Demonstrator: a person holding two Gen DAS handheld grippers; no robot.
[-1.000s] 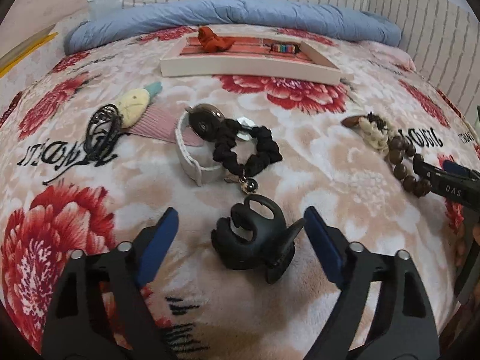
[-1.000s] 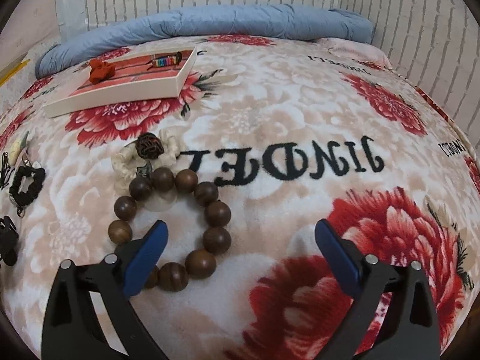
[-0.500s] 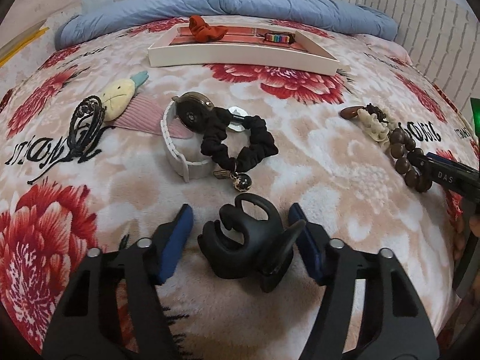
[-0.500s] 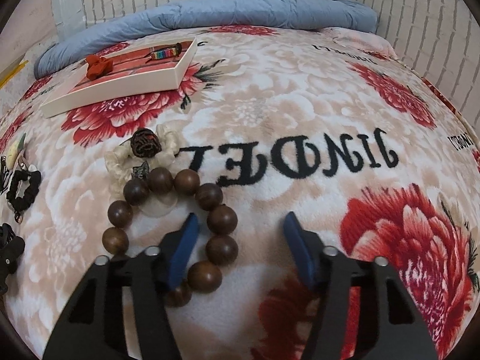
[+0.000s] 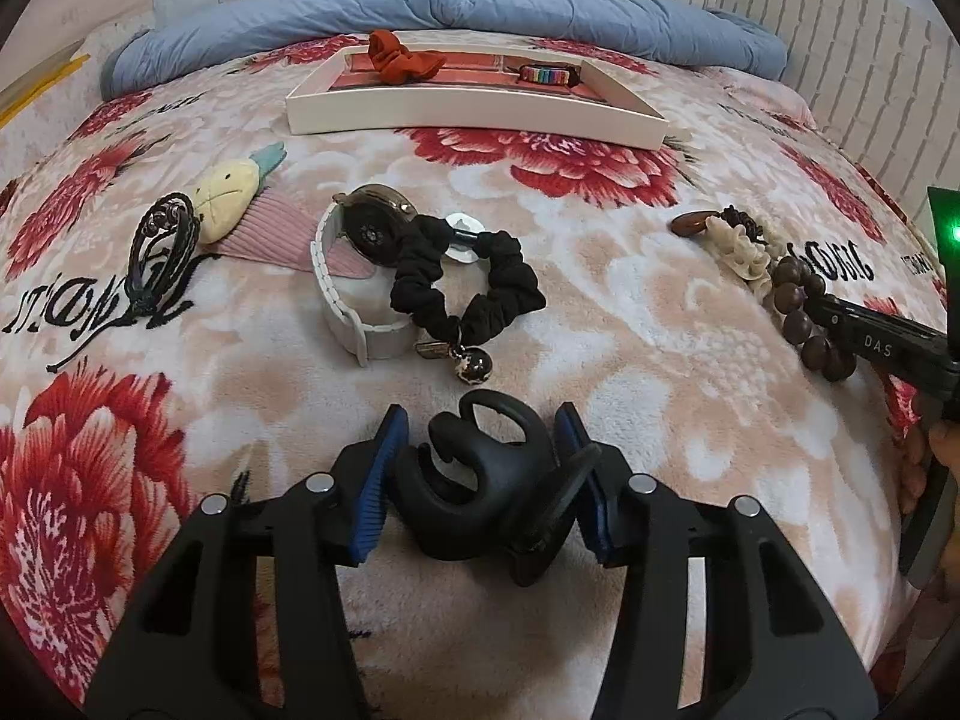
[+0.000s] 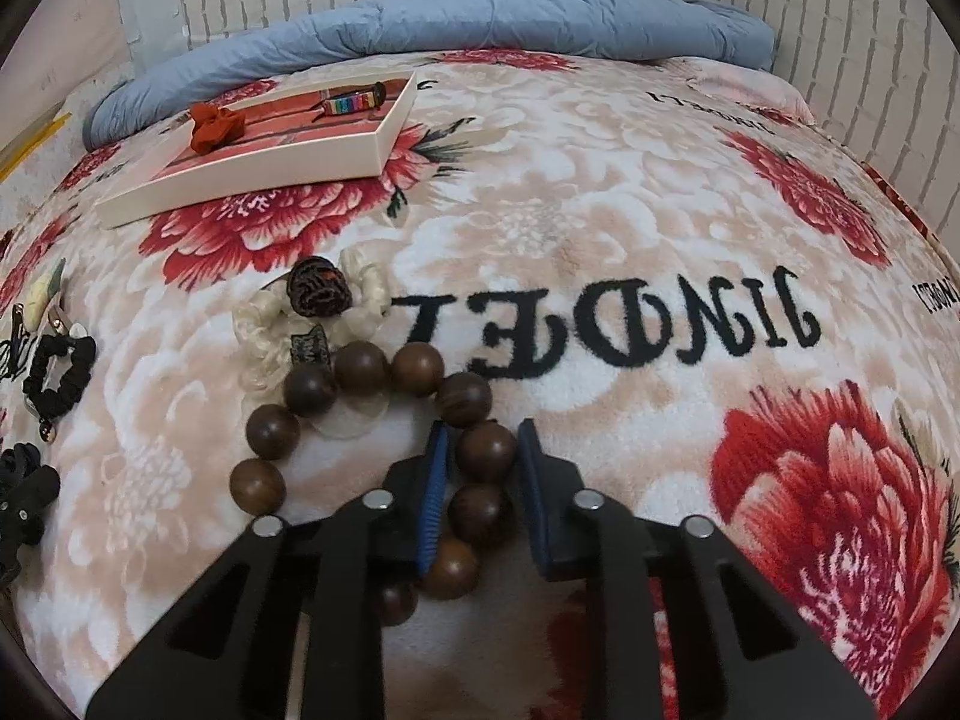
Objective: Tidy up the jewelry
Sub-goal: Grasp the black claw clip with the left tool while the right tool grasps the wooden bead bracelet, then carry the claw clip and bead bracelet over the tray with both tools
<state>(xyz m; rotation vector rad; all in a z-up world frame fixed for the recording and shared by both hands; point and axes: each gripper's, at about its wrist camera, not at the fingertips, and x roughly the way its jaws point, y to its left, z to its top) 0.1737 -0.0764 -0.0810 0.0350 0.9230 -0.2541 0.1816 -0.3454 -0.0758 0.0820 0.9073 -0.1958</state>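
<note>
1. Left hand-held gripper point(image 5: 480, 474): I had narrowed it from a wide stance, and its jaws were closing around the black plastic claw hair clip point(image 5: 489, 480) on the flowered bed blanket point(image 5: 630, 300); the blue pads looked to be touching its sides.
2. Right hand-held gripper point(image 6: 480, 468): I had brought its jaws in from wide to narrow, closing on one bead of the dark brown wooden bead bracelet point(image 6: 384, 420), which lay flat on the blanket.
3. Both pieces had not left the bed, so I judged the two grasps nearly set and the lifts next.
4. My destination, the white shallow tray with a red lining point(image 5: 474, 114), sat well apart near the blue pillow roll point(image 5: 480, 18).
</note>
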